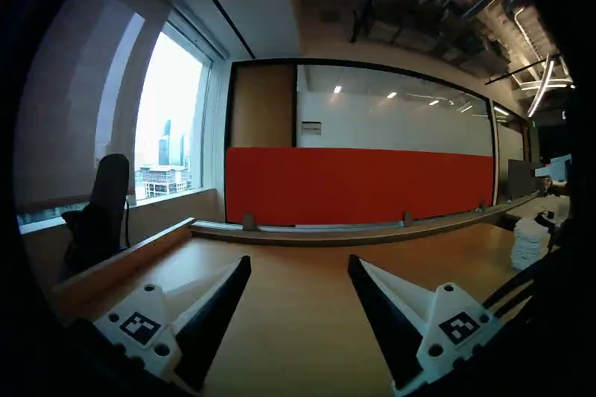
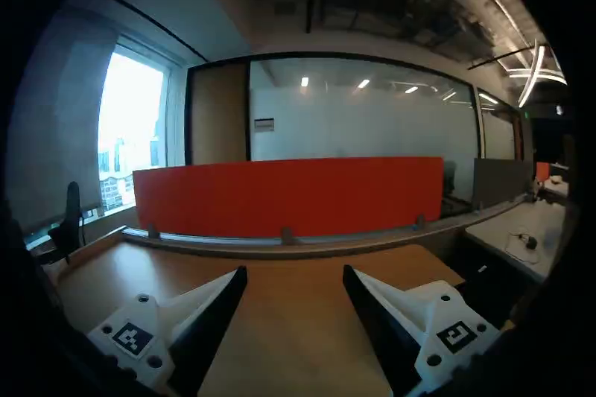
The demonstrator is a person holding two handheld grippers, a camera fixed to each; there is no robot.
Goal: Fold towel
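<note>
From the left gripper view I see my left claw (image 1: 298,259) spread wide, its two dark fingers well apart and gripping nothing, held just over the wooden bench (image 1: 313,322). The right claw (image 2: 294,270) sits the same way in the right gripper view: fingers well apart with bare wood between them. Both claws point at the orange-red divider panel (image 1: 357,185), which stands upright along the far edge of the bench on small metal feet. In the left gripper view, a stack of white folded cloth (image 1: 530,242) sits off the right end of the divider, on the near side of it, at the very edge of the picture. It looks like towels, though it is too small and too far to the side for me to be sure. It is well apart from the left claw and touches neither finger. To the left of the divider a bright window (image 1: 167,136) shows city buildings, and a black office chair (image 1: 100,211) stands below it, beside the bench's raised wooden edge. Behind and above the divider runs a frosted glass wall (image 1: 395,110) reflecting ceiling lights. In the right gripper view, past the right end of the divider, there is a grey partition (image 2: 499,177) and a pale neighbouring desk (image 2: 514,233) with a small dark object and a cable on it.
</note>
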